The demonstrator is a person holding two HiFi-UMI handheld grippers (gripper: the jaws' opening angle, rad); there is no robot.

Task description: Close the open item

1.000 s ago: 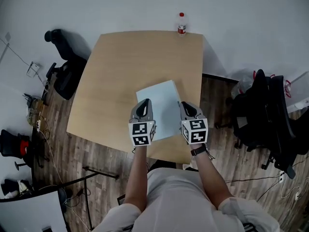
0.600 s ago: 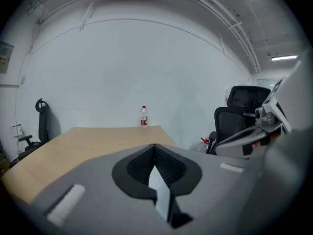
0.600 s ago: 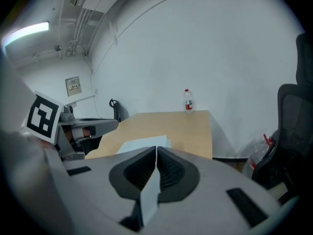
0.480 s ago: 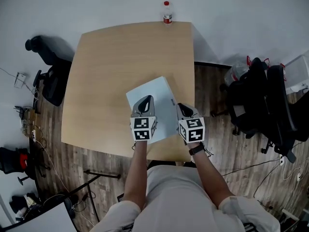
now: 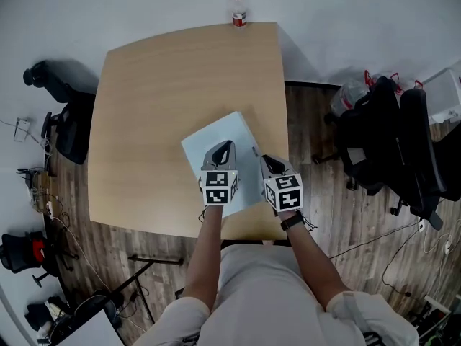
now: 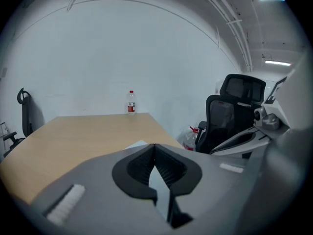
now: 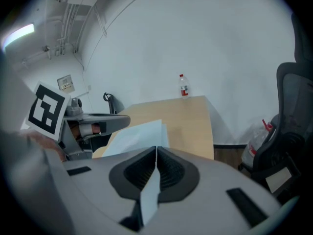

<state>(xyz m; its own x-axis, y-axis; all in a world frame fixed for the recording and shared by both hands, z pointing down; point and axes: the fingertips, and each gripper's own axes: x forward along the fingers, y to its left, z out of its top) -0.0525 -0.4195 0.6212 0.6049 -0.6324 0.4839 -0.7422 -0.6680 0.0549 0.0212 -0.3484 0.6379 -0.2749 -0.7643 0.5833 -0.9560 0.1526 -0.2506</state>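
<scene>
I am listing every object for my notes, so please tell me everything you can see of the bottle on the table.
The bottle is small and looks like clear plastic, with a red cap and a red band around its middle. It stands upright and alone at the far edge of the wooden table, toward the right corner, close to the white wall. Only the table touches it. Whether it holds liquid is too small to tell.

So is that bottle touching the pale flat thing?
Apart. The head view shows the bottle at the far edge of the table, bare wood between it and the pale flat thing.
</scene>
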